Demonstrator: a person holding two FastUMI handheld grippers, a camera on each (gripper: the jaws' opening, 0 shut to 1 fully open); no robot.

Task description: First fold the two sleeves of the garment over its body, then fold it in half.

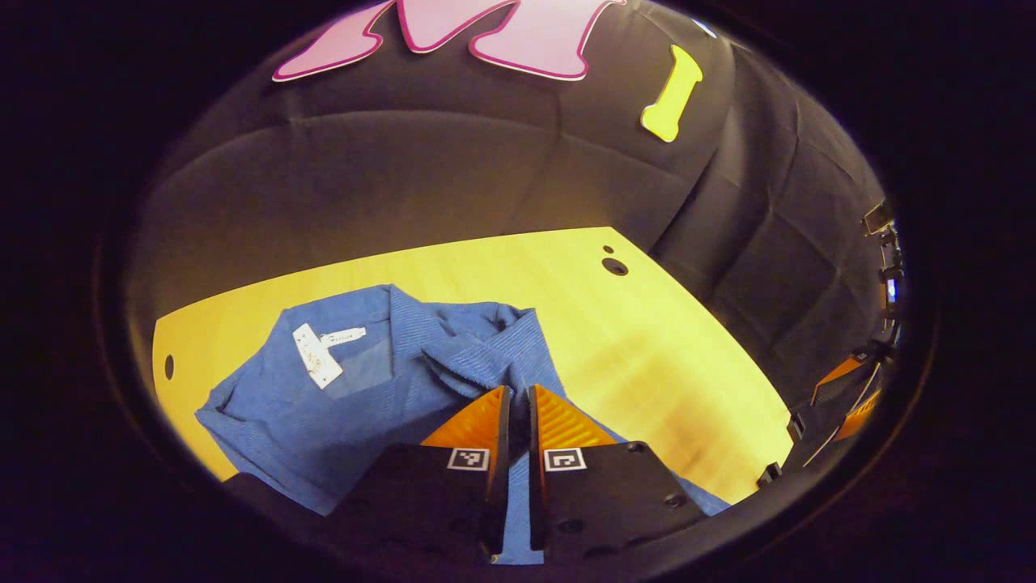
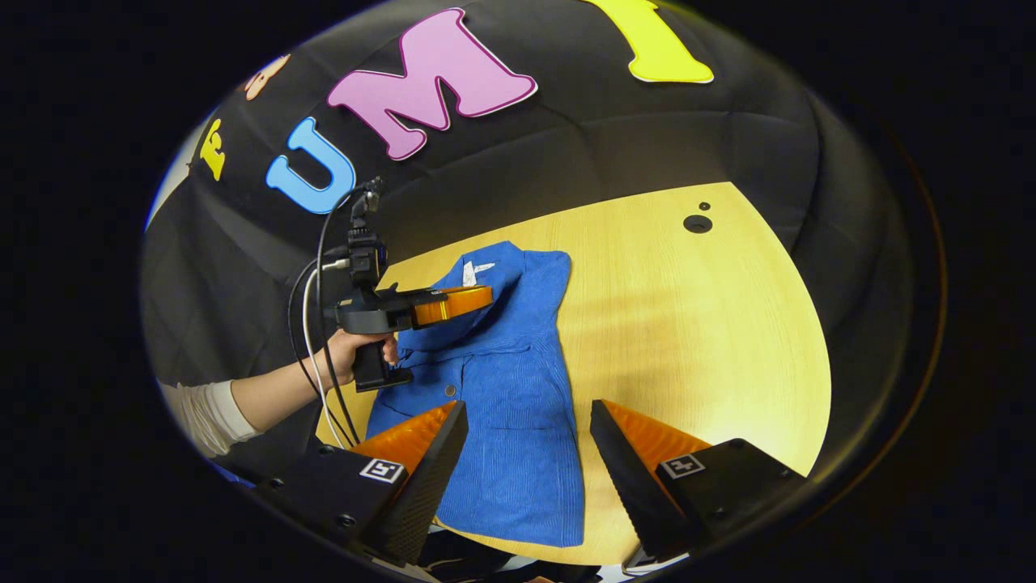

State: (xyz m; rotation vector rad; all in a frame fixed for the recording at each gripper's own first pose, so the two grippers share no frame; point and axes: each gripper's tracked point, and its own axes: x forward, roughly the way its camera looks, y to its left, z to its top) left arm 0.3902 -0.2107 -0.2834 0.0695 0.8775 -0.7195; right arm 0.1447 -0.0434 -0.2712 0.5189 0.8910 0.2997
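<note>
Garment [image 2: 502,389]: one blue ribbed-knit top with collar and buttons, lying on the yellow wooden bench [image 2: 712,340], collar toward twelve o'clock in the right gripper view and hem toward six. Judged soft, light and limp, with enough surface texture to resist slipping; it should drape and crease where lifted, so an edge pinch at a cuff, a shoulder seam or a hem corner looks the best hold. A fold of cloth is lifted near the collar, at about ten o'clock of the body. Left gripper [image 1: 518,405]: jaws drawn nearly together with blue fabric running up between them, apparently pinching it; in the right gripper view it shows held in a hand [image 2: 352,348] over the collar area. Right gripper [image 2: 530,441]: jaws spread wide, holding nothing, hovering above the hem. Labels: a white neck tag [image 1: 316,356] with a smaller strip beside it inside the collar; printing too small to read.
</note>
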